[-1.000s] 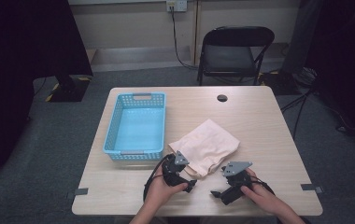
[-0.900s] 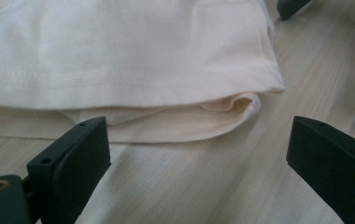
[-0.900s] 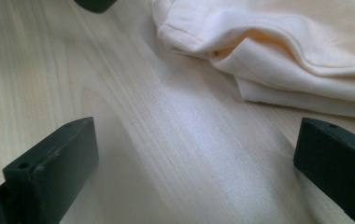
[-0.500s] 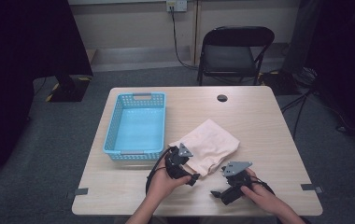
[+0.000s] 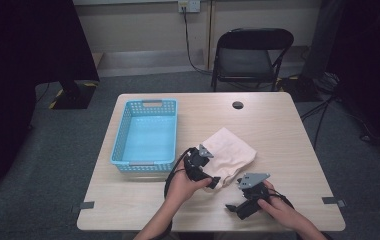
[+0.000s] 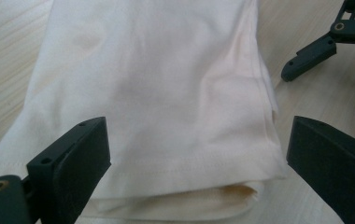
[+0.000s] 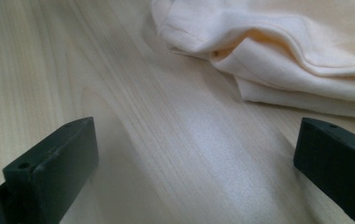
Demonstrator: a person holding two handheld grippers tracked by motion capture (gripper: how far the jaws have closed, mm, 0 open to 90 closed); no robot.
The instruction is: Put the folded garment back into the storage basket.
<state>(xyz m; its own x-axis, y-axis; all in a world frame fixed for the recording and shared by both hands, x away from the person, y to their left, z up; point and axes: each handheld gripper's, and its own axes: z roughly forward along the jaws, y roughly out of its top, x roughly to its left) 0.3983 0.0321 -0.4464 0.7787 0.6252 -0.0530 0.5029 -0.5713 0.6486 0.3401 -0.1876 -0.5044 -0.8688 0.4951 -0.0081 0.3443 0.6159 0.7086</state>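
Folded cream cloth (image 5: 230, 155) flat on table (image 5: 278, 125), just right of blue basket (image 5: 145, 137); long axis from 7 to 1 o'clock, folded end toward 7. Basket holding nothing. Left gripper (image 6: 194, 154) jaws spread wide, straddling cloth's near edge. Right gripper (image 7: 194, 163) jaws spread over bare wood, at 5 o'clock from cloth.

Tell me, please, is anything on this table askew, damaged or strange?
Only small things: the folded cream cloth lies at a slant to the table edges, and its near layers do not line up. The blue basket sits straight and empty.
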